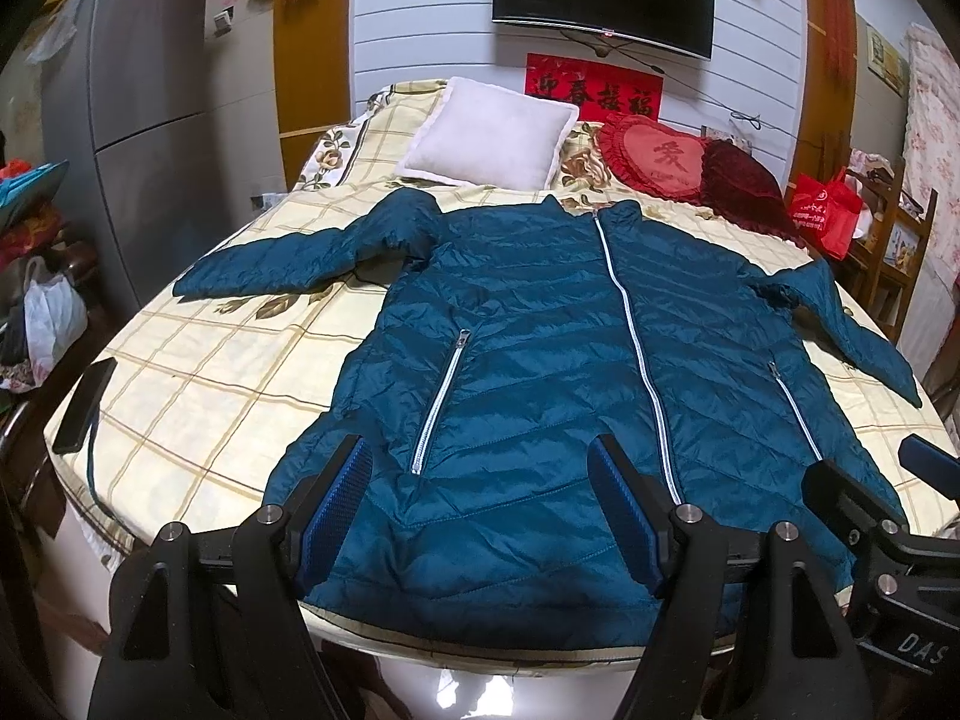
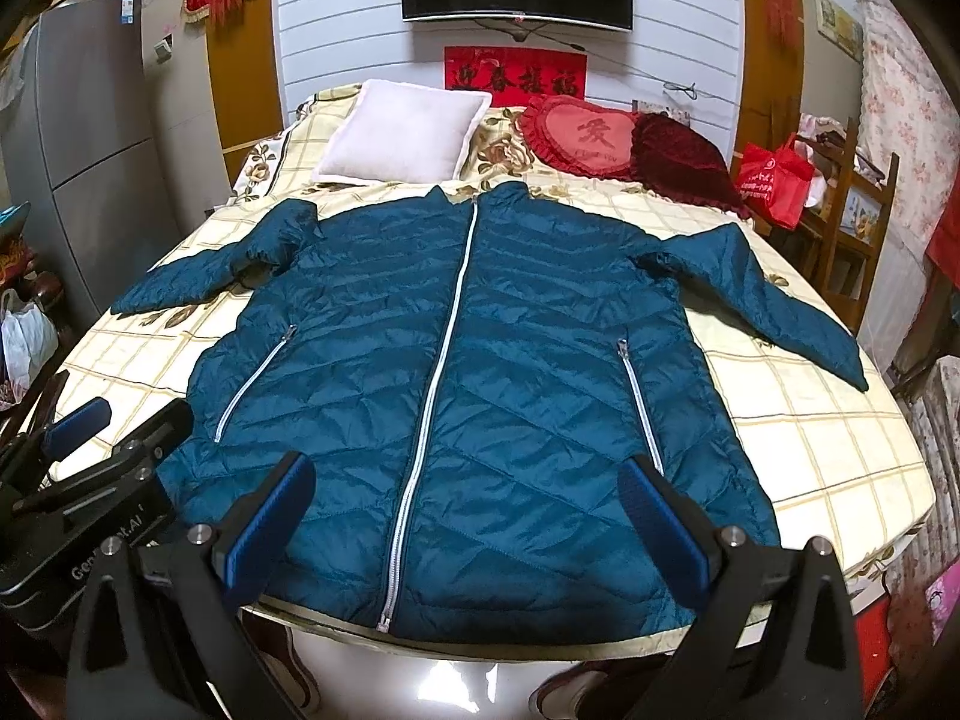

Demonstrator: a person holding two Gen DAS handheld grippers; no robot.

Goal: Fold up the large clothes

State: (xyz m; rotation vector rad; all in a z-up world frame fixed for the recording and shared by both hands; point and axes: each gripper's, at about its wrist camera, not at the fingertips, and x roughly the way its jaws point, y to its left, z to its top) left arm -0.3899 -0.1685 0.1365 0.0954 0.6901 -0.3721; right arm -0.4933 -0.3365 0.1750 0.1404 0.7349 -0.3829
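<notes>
Jacket [image 2: 456, 396]: lying flat on the bed [image 2: 798, 438], front up, zipped, collar toward the pillows, hem at the near edge; this spread is giving both tongs reach along the hem
Sleeves: lying out to either side, left sleeve [image 1: 270, 267] bent near the shoulder, right sleeve [image 2: 774, 306] angling down; neither folded in yet
Left gripper [image 1: 480, 510]: hovering over the hem left of the zipper, jaws standing wide apart, gripping nothing
Right gripper [image 2: 468, 528]: hovering over the hem, straddling the zipper, jaws wide apart, gripping nothing
Red bag [image 2: 774, 180]: sitting right of the bed; contents not showing
White bag [image 1: 54, 318]: sitting left of the bed; contents not discernible
</notes>
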